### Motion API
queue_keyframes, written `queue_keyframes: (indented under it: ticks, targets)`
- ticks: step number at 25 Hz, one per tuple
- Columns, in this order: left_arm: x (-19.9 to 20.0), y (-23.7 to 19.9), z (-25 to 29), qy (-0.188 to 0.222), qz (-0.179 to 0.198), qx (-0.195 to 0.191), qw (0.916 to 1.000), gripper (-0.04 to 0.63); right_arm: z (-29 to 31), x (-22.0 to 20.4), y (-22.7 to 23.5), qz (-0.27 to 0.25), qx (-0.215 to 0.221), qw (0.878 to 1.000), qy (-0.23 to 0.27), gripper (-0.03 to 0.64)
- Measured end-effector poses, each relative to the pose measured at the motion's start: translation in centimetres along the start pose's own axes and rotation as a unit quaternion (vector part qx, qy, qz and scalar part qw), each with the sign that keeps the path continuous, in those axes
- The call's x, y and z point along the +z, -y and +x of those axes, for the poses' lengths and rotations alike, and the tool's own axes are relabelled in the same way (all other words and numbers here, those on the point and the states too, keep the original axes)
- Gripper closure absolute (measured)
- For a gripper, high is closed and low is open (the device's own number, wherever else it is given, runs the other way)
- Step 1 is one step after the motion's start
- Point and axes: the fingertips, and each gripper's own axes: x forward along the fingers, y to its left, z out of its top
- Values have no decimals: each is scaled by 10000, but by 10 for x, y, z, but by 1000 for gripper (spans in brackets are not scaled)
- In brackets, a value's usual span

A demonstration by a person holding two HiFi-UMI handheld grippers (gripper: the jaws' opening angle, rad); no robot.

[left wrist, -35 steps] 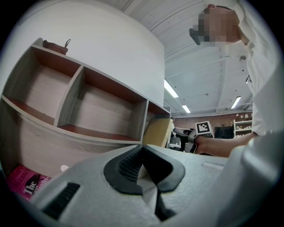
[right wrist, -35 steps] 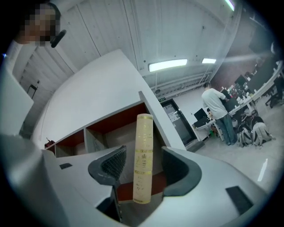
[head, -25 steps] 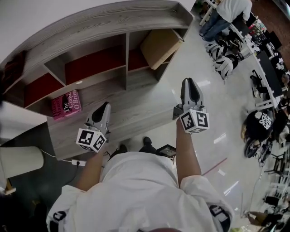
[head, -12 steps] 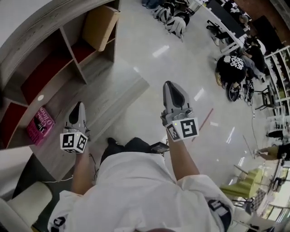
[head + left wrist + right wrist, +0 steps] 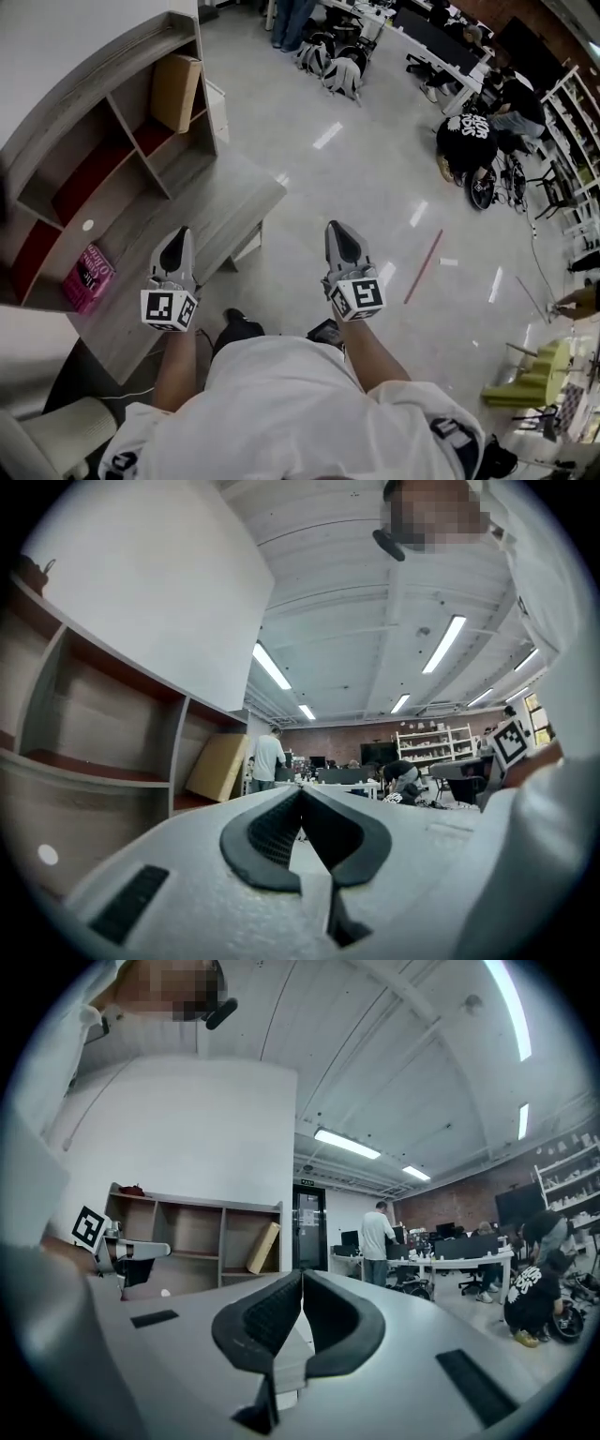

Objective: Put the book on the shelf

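A pink book (image 5: 87,277) lies flat on the low grey ledge of the wooden shelf unit (image 5: 112,103) at the left of the head view. My left gripper (image 5: 176,236) hovers over that ledge, to the right of the book and apart from it. Its jaws are shut with nothing between them, as the left gripper (image 5: 301,790) view confirms. My right gripper (image 5: 339,229) is out over the shiny floor, away from the shelf, shut and empty; in the right gripper (image 5: 302,1274) view the pads meet. The shelf (image 5: 197,1241) stands to that gripper's left.
A tan board (image 5: 176,91) leans in the shelf's end compartment. Beyond the floor are desks with several people, one crouching in a black shirt (image 5: 466,141), and bags (image 5: 328,61) on the ground. A red strip (image 5: 423,266) lies on the floor. A white seat (image 5: 56,427) is near left.
The head view has swung right, away from the shelf. Both grippers have drawn back from the shelf, the right one out over the floor. The book stays on the ledge.
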Motion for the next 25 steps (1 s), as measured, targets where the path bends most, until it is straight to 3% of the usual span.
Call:
queue_keyframes:
  ticks: [6,12,18,25]
  targets:
    - [-7,76,-41,-333,18,-70,9994,583,-94,-9,29,38,-178,9998,14,598]
    - [-23,146,-84,-695,-322,-183,9969,583,-166,-23,58,349,-293,9990,-28,598]
    - [-28,163,-96,-773,-282,-370,9959,583,-182,-25,71,362,-272,9990,48,601]
    - [-12,189,-95,-725,-635,-749,9925,583,-213,-5,79,322,-217,9992,-8,601]
